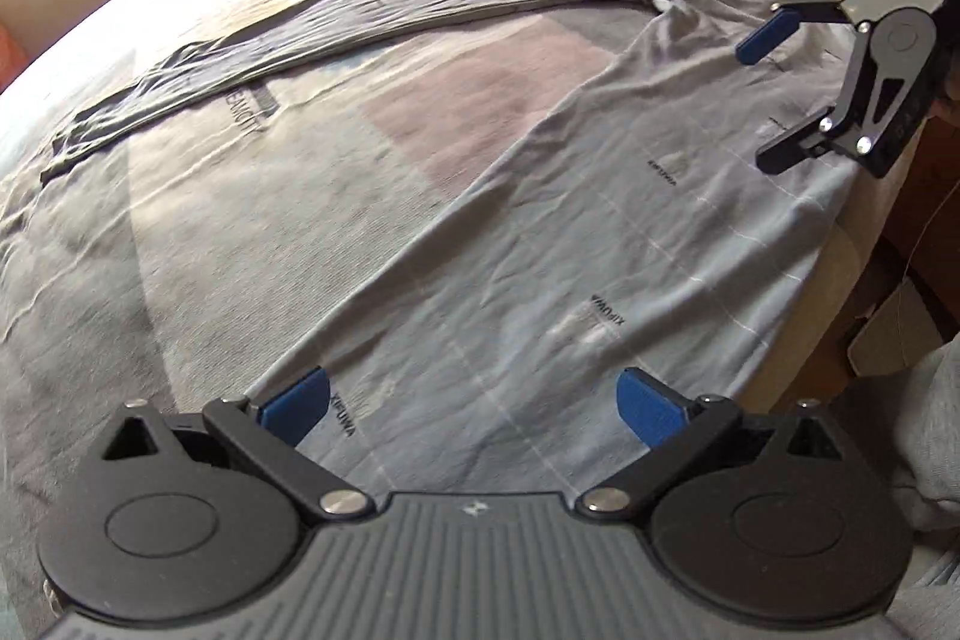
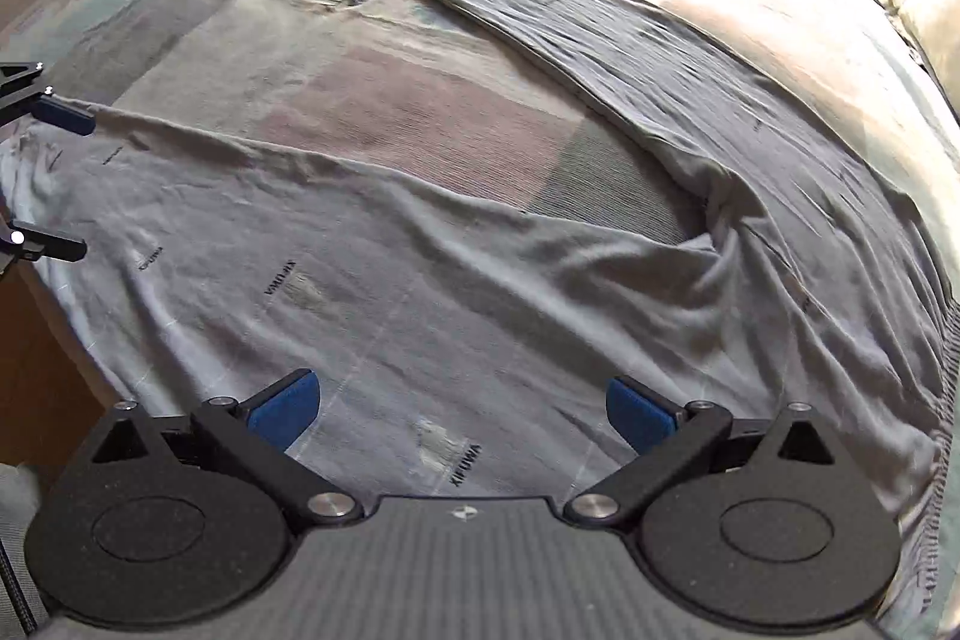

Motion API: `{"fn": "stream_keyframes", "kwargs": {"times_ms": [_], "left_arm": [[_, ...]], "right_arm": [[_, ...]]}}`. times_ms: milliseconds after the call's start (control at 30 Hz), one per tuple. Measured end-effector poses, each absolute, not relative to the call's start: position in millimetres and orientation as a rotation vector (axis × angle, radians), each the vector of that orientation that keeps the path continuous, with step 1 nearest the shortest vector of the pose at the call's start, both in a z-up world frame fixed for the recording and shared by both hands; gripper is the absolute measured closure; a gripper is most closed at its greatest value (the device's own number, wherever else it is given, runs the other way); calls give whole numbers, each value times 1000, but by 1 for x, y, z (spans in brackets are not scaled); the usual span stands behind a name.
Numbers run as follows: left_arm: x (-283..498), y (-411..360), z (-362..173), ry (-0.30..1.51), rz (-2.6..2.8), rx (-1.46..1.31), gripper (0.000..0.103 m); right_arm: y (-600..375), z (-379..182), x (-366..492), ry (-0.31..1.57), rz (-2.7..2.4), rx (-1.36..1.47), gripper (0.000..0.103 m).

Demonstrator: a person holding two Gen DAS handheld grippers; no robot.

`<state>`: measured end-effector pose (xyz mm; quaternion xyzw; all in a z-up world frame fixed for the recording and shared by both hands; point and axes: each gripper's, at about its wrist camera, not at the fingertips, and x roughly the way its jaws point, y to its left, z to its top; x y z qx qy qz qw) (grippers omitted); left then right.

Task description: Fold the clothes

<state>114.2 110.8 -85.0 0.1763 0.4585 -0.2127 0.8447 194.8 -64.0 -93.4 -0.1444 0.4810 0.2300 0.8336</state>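
Grey, thin trousers (image 2: 456,244) lie spread on the bed (image 2: 420,100), legs splayed in a V, nothing folded yet (the far leg runs off across the bedcover). The left gripper (image 1: 474,403) hovers over the near leg's cuff and the right gripper (image 2: 462,409) over the waist end, both with jaws wide apart, holding nothing.

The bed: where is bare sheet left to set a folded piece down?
Between the two spread legs of the grey trousers, a wedge of patterned bedsheet lies bare. Another bare strip runs beyond the far leg, toward the pillow. The near edge is crowded: near leg, left gripper, right gripper.
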Motion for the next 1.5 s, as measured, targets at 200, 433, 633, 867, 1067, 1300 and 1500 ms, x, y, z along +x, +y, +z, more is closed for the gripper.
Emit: {"fn": "stream_keyframes", "kwargs": {"times_ms": [200, 433, 633, 867, 1067, 1300, 1500], "left_arm": [[95, 122, -105, 1049, -452, 385, 0], [97, 122, -87, 1063, -486, 415, 2], [116, 105, -97, 1049, -490, 384, 1], [113, 108, -92, 1111, -490, 426, 1], [144, 82, -77, 1000, -554, 444, 1], [189, 45, -84, 1013, -568, 382, 1], [209, 12, -74, 971, -637, 432, 1]], "right_arm": [[-52, -109, 172, 977, 610, -415, 0], [-76, -98, 158, 1019, 557, -443, 0], [-63, -107, 169, 1027, 509, -365, 0], [-67, -101, 137, 1105, 559, -366, 0], [-90, -92, 170, 1016, 320, -226, 0], [-115, -87, 169, 987, 238, -168, 0], [-143, -100, 165, 1028, 129, -76, 0]]}}
